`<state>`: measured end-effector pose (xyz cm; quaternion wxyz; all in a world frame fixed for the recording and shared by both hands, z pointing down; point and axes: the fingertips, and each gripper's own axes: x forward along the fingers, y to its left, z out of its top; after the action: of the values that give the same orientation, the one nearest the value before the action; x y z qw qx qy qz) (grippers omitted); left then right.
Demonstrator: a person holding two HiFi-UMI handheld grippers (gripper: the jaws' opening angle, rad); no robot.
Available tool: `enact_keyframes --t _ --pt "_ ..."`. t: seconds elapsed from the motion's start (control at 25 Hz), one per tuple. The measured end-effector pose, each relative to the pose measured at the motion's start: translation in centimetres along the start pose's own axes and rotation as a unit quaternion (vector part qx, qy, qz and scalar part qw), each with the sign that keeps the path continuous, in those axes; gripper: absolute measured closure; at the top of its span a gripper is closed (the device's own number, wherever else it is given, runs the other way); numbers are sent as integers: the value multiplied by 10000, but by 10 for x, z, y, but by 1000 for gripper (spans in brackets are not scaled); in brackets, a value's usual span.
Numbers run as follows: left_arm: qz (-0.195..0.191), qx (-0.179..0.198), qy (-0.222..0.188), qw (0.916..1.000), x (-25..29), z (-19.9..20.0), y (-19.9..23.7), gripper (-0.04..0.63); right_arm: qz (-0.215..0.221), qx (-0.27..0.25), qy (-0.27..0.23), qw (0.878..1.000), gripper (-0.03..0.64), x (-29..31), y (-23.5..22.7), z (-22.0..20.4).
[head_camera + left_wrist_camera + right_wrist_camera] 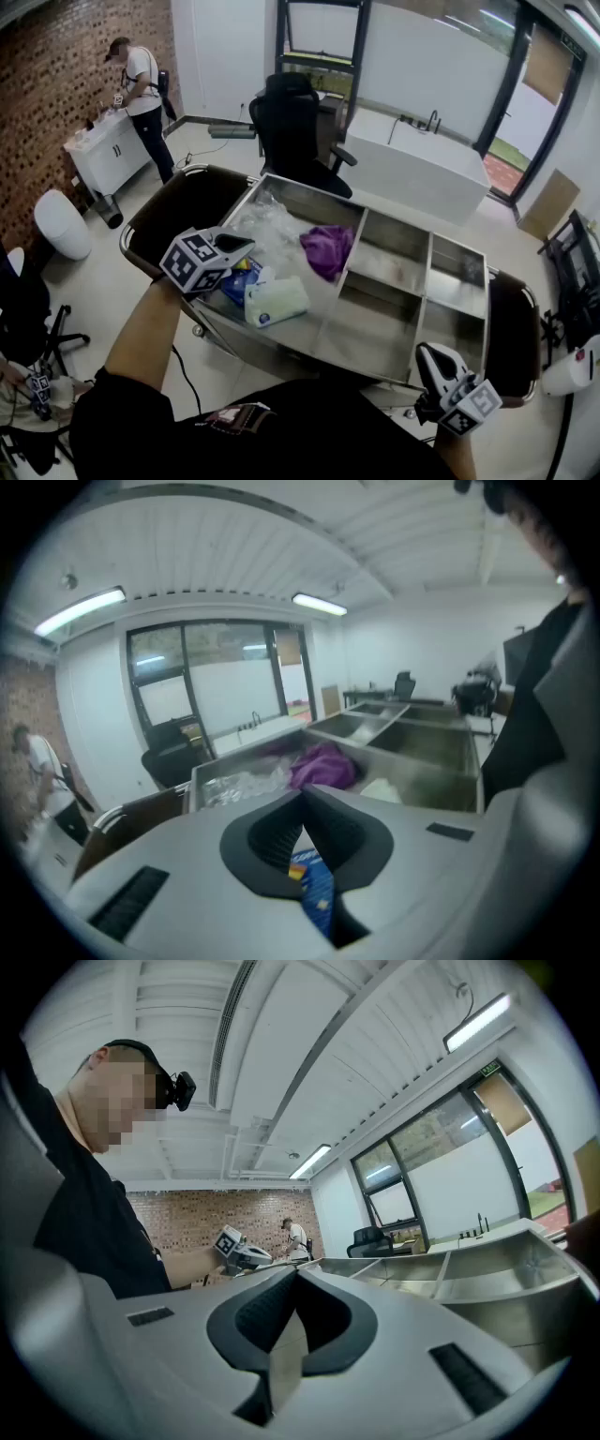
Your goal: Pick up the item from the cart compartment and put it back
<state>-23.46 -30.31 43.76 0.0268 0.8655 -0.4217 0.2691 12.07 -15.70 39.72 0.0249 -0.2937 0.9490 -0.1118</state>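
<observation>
A steel cart (427,246) has several compartments. Its big left compartment holds a purple cloth (327,248), a crumpled clear plastic bag (267,225), a blue packet (239,279) and a pale tissue pack (277,302). My left gripper (246,244) hovers over that compartment's near left side, shut and empty. In the left gripper view the blue packet (317,892) shows below the left gripper (302,794), with the purple cloth (323,764) beyond it. My right gripper (427,349) is at the cart's front right edge, shut with nothing in it, also seen in its own view (295,1271).
The other cart compartments (380,323) look bare. A black office chair (291,122) and a white tub (422,164) stand behind the cart. A person (141,89) works at a white cabinet far left. Dark padded panels (183,211) flank the cart's ends.
</observation>
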Motion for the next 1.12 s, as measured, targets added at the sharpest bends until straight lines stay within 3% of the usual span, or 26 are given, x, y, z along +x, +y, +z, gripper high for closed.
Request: enact_keyframes --t 0.08,0.12,0.16,0.24,0.28,0.36,0.48,0.68,0.84,0.96,1.04,1.12 --pt "177 496 912 9944 12 -32 18 600 -11 -16 5 10000 620 0 1 1" --pt "190 753 1358 9877 17 -45 23 566 -23 -23 2 10000 620 -1 1 2" --pt "121 1024 1798 9783 21 -57 25 466 -39 -26 -10 10000 620 -2 1 2" --pt "-116 1579 2753 9482 27 -82 22 353 -87 -21 -55 9999 620 -4 0 4" --pt "-156 1780 3187 9309 28 -96 23 353 -111 -15 -78 9999 620 -6 -1 4" --pt "-133 1960 3688 9085 28 -113 27 353 -140 -6 -108 9998 620 -8 -1 3" --pt "-123 1991 4023 8935 29 -124 28 353 -160 -15 -134 9998 620 -10 0 4" --pt "-105 2144 4228 8804 40 -136 30 353 -209 -25 -158 9997 620 -14 1 6" --pt "-21 2134 4331 8757 42 -143 32 354 -200 -29 -148 9997 620 -14 1 5" --pt "107 2386 4309 8702 44 -141 34 459 -172 -36 -155 9997 620 -14 2 5" --pt "279 2496 3972 8827 45 -125 36 507 -162 -54 -156 9997 620 -13 2 6" --pt "597 2447 3249 9116 42 -88 37 532 -156 -66 -153 9997 620 -14 2 6"
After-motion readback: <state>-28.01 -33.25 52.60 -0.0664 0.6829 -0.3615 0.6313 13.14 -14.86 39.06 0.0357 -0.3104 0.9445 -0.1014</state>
